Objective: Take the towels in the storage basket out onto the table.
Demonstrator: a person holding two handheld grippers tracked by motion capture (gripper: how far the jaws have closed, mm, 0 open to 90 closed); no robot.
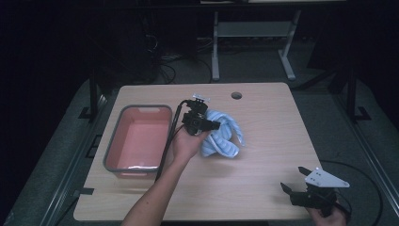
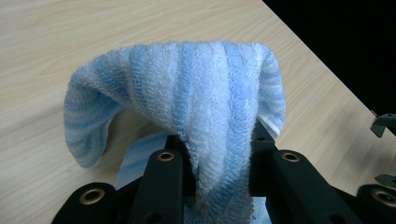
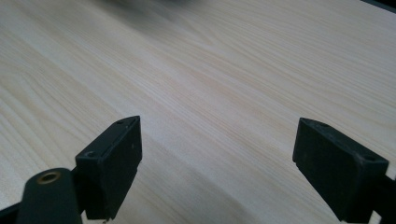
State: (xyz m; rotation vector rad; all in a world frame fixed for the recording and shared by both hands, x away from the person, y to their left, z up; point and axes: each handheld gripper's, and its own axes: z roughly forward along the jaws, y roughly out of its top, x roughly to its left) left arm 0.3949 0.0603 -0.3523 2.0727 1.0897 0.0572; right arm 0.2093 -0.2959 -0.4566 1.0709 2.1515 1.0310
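High view. The left hand-held gripper (image 1: 212, 125) sits near the middle of the wooden surface (image 1: 263, 179), carried by a hand entering from 6 o'clock. Its jaws point toward 3 o'clock and meet a blue-and-white striped towel (image 1: 225, 136), which lies bunched just beside the gripper, on its 3 o'clock to 5 o'clock side. A pink tub with a grey rim (image 1: 137, 141) stands at 9 o'clock from the towel, close by but apart from it. A round hole (image 1: 236, 95) is set in the surface at 12 o'clock from the towel, near the far edge. The right hand-held gripper (image 1: 293, 180) rests at the 5 o'clock corner of the surface, well apart from the towel, jaws spread and nothing between them.

Left gripper view. The left hand-held gripper (image 2: 217, 158) is clamped on a fold of the towel (image 2: 196, 93). The cloth arches up and over from between the jaws, then droops toward 8 o'clock above the surface (image 2: 93, 37).

Right gripper view. The right hand-held gripper (image 3: 217, 158) stands wide open above bare surface (image 3: 210, 70); it holds nothing.
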